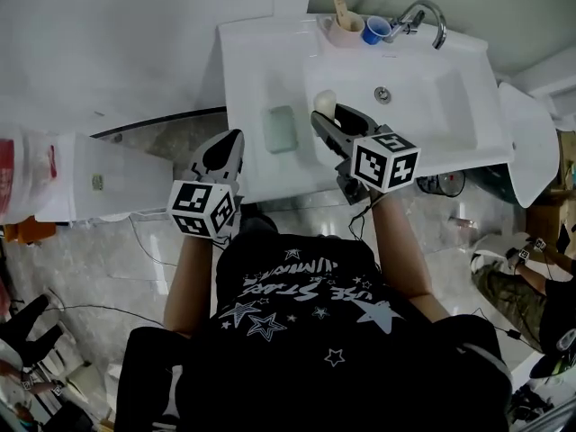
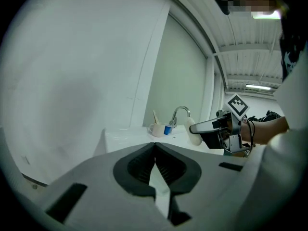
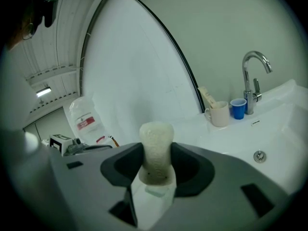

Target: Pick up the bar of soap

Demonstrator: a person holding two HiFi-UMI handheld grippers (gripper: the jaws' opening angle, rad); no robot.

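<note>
A cream bar of soap (image 1: 325,102) stands on end between the jaws of my right gripper (image 1: 329,115), which is shut on it above the left side of the white sink (image 1: 450,142). In the right gripper view the soap (image 3: 156,134) rises upright out of the right gripper (image 3: 156,152), both pads pressing its sides. My left gripper (image 1: 236,139) hangs off the sink's front left corner with its tips together and nothing in them; its own view shows the left gripper (image 2: 155,146) closed, with the soap (image 2: 194,134) off to the right.
A pale green soap pad (image 1: 281,129) lies on the sink's left ledge. A mug with a toothbrush (image 1: 345,27), a blue cup (image 1: 374,31) and the tap (image 1: 423,16) stand at the back. The drain (image 1: 382,94) sits in the basin. A plastic bag (image 1: 27,178) lies far left.
</note>
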